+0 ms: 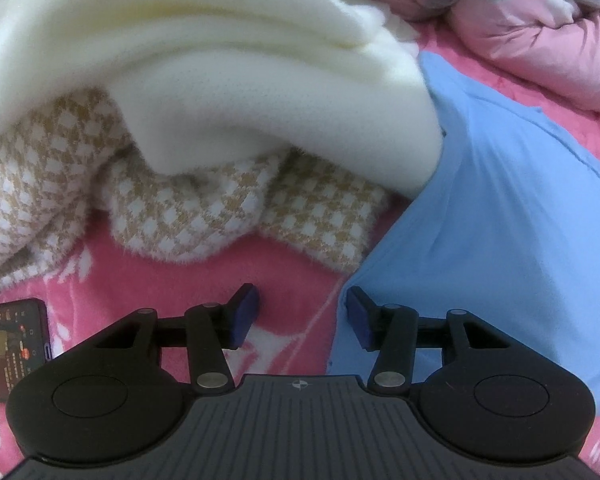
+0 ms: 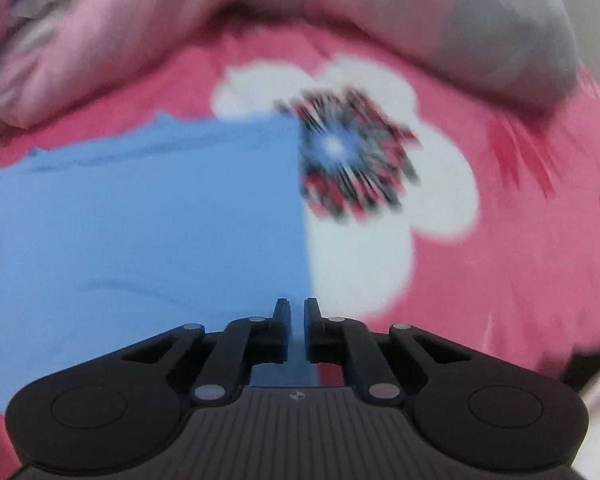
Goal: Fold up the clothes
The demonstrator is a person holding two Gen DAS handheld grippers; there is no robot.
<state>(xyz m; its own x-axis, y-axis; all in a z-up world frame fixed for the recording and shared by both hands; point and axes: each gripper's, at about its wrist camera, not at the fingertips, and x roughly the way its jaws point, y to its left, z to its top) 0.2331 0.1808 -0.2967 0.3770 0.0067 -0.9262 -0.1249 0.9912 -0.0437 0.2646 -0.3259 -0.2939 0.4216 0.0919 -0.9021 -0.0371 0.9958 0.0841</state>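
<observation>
A light blue garment (image 1: 500,220) lies flat on the pink flowered blanket (image 1: 180,280). My left gripper (image 1: 302,314) hovers open over the blanket at the garment's left edge. Its right pad (image 1: 360,316) is over that edge, and nothing is between the jaws. In the blurred right wrist view the same blue garment (image 2: 140,220) fills the left half. My right gripper (image 2: 298,320) stands at its right edge with the jaws drawn to a thin slit, blue cloth showing in it. A cream knit (image 1: 220,60) and a tan-and-white checked knit (image 1: 220,208) are heaped behind.
A phone (image 1: 12,344) with a lit screen lies on the blanket at the left. A bunched pink and grey quilt (image 1: 540,40) lies along the far side and appears as the pink quilt (image 2: 100,40) in the right wrist view. A large white flower print (image 2: 380,240) marks the blanket.
</observation>
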